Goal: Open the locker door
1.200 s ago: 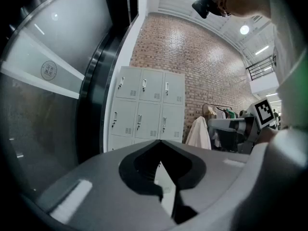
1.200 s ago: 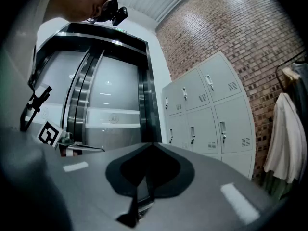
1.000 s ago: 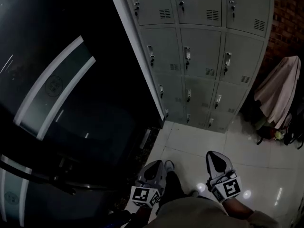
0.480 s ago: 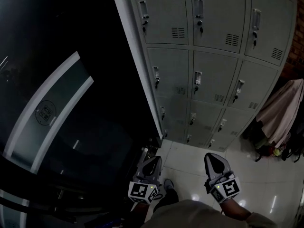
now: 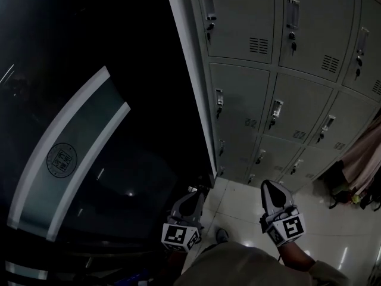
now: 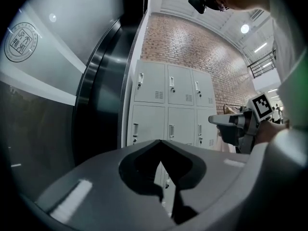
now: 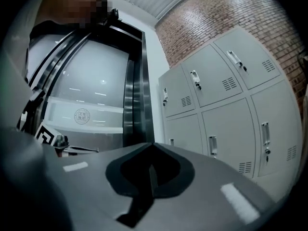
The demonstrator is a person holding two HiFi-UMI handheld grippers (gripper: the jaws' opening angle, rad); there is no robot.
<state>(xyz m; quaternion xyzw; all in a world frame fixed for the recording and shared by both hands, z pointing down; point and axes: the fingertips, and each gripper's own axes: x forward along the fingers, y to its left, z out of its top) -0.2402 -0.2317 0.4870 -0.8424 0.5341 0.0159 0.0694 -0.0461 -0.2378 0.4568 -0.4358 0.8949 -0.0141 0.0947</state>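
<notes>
A bank of grey metal lockers (image 5: 297, 118) stands ahead, and every door in view is closed. Each door has a small vertical handle with a lock, such as one (image 5: 218, 103) in the left column and one (image 5: 275, 113) in the middle column. My left gripper (image 5: 193, 195) and right gripper (image 5: 269, 184) are held low, side by side, above the floor and short of the lockers. Both are shut with nothing between the jaws. The left gripper view shows the lockers (image 6: 168, 109) straight ahead. In the right gripper view the lockers (image 7: 226, 105) lie to the right.
A dark glass wall with a frosted band and a round emblem (image 5: 62, 159) fills the left. A pink cloth (image 5: 366, 154) hangs at the right edge above bags (image 5: 351, 198). The white tiled floor (image 5: 250, 210) is glossy. A brick wall (image 6: 192, 47) rises behind the lockers.
Both grippers have moved forward together toward the lockers, which now look larger and nearer. The pink cloth has slid toward the right edge. The jaws stayed shut.
</notes>
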